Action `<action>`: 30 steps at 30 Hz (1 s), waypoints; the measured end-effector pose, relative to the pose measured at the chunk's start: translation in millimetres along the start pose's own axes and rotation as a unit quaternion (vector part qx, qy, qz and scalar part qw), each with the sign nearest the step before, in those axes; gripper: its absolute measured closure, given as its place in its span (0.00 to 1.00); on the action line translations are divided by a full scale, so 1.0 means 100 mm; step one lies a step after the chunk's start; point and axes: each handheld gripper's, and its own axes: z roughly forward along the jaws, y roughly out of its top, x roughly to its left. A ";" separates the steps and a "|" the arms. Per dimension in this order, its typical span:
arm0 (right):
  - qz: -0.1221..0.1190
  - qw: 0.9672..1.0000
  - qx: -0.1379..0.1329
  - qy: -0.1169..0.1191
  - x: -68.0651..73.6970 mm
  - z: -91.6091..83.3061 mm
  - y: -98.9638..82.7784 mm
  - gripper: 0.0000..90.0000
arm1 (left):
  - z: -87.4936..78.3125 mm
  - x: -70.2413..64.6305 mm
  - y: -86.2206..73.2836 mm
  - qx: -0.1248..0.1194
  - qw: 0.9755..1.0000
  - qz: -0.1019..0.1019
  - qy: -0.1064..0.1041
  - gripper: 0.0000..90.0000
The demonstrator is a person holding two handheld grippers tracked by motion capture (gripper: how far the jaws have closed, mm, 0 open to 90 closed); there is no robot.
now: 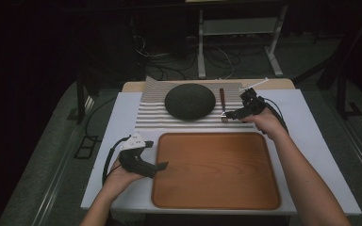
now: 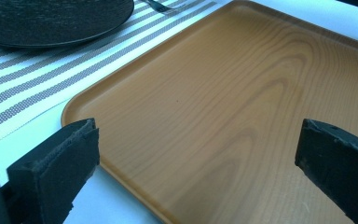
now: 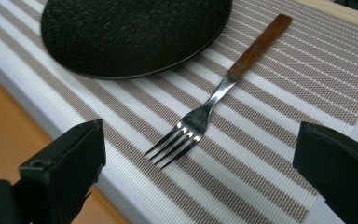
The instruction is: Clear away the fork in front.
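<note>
- The room behind was dark, with cables on the floor and a white metal stand (image 1: 238, 28) beyond the white table (image 1: 320, 141) I worked at.
- A wooden tray (image 1: 215, 169) lay on the near half of the table; I saw nothing on it.
- Behind the tray I had a striped placemat (image 1: 146, 113) carrying a dark textured plate (image 1: 190, 100).
- A fork (image 1: 223, 104) with a wooden handle lay on the placemat just right of the plate, apart from it, tines toward the tray.
- My left gripper (image 1: 159, 165) sat at the tray's left edge, its jaws wide apart with nothing between them and pointing across the tray.
- My right gripper (image 1: 231, 114) hovered just by the fork's tines, jaws spread wide, holding nothing; in its own view the fork (image 3: 200, 121) lay between them.
</note>
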 end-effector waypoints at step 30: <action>0.046 0.992 0.107 -0.045 -0.20 0.63 0.56 0.57 | 0.01 0.00 0.00 0.000 1.000 0.000 -0.004 0.00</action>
